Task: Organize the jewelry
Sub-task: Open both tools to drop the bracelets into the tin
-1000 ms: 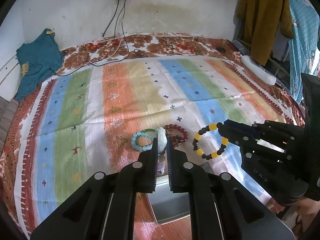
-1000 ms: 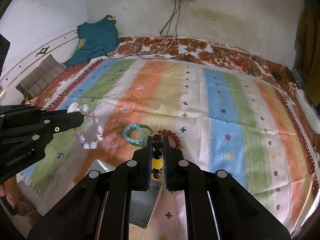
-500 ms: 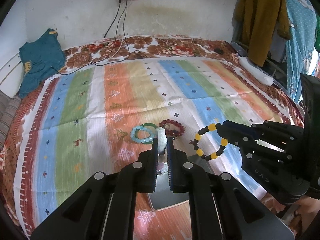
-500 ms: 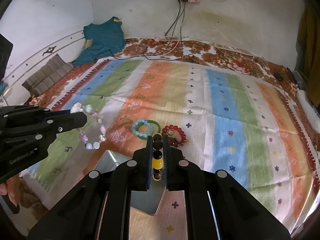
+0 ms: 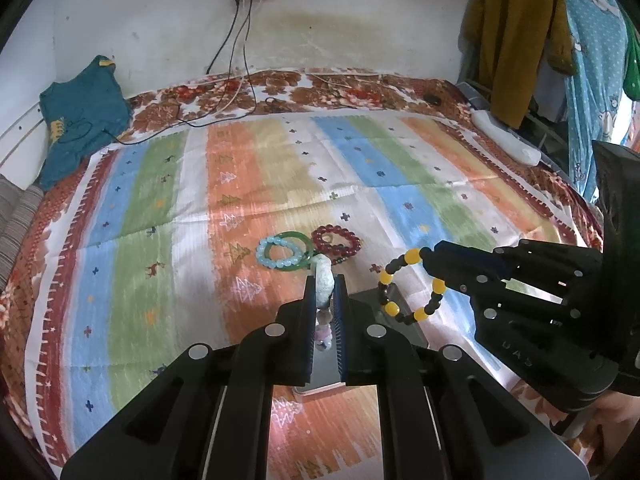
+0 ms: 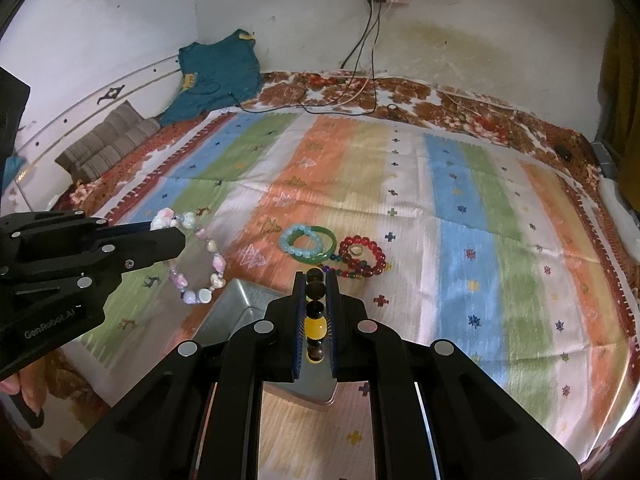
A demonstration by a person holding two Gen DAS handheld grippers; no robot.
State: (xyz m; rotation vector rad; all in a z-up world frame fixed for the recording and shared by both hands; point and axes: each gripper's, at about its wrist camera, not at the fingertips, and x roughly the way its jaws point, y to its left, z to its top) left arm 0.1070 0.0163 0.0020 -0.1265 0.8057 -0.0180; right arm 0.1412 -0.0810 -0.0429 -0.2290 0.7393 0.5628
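Note:
My left gripper (image 5: 323,280) is shut on a pink and white stone bracelet (image 6: 200,258), which hangs above the striped cloth. My right gripper (image 6: 316,278) is shut on a black and yellow bead bracelet (image 5: 408,286), also held in the air. Below both lies a grey metal tin (image 6: 236,312), partly hidden by the fingers. Farther out on the cloth rest a pale blue bead bracelet (image 5: 278,252), a green bangle (image 5: 298,238) and a dark red bead bracelet (image 5: 336,240), with a small ring (image 6: 355,249) inside the red one.
The striped cloth (image 5: 180,208) covers a bed against a white wall. A teal garment (image 5: 80,120) lies at the far left, and charger cables (image 5: 232,92) trail from a wall socket. Clothes (image 5: 516,40) hang at the right. Folded grey fabric (image 6: 108,144) sits by the headboard.
Both grippers have drifted across the bed together, each still holding its bracelet. The tin and the bracelets on the cloth now sit a little differently under them. Neither grip has changed.

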